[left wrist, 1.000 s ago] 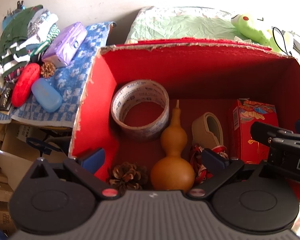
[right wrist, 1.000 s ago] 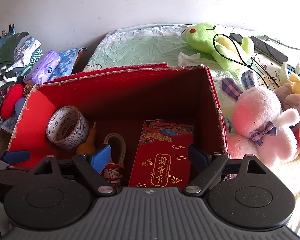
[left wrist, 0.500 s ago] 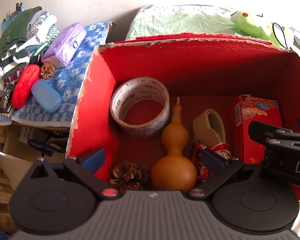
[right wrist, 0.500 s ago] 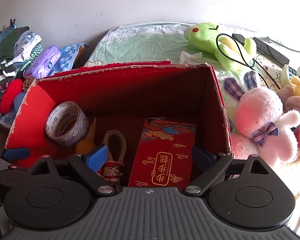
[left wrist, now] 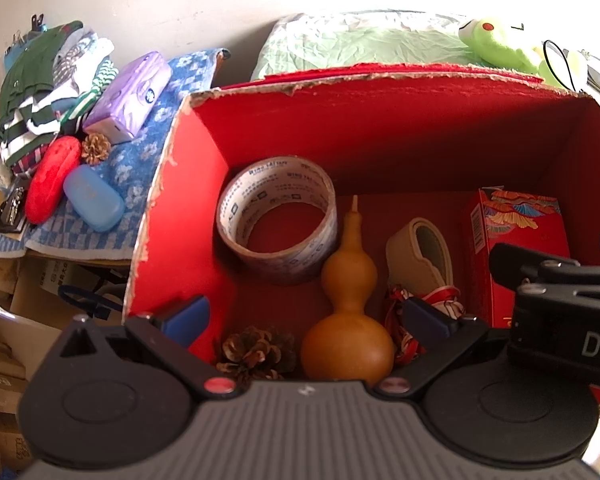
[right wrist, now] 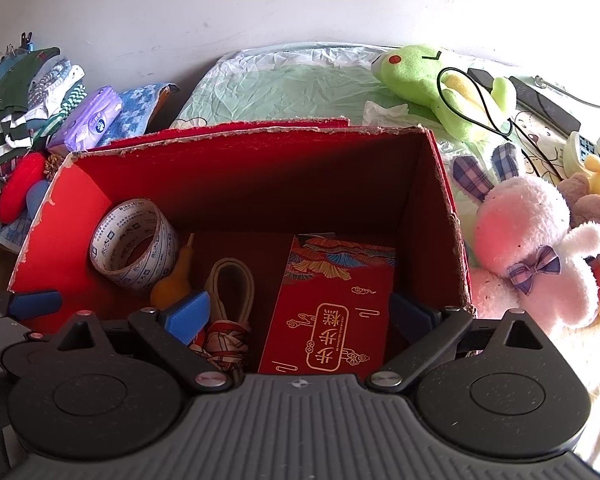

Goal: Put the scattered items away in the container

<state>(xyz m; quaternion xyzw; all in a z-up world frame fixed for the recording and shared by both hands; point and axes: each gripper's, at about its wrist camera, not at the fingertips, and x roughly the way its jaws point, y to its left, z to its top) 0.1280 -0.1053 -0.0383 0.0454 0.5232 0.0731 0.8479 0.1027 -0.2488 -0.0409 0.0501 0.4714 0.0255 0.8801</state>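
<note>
Hiding pine cone [left wrist: 256, 350] base, left tool [left wrist: 306, 318] body

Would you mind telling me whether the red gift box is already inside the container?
Inside. The red gift box lies on the floor of the red container, right of the beige strap.

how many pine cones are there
2. One pine cone lies inside the red box, near corner, beside the gourd. The other pine cone sits outside on the blue towel. More could be hidden under things.
</note>
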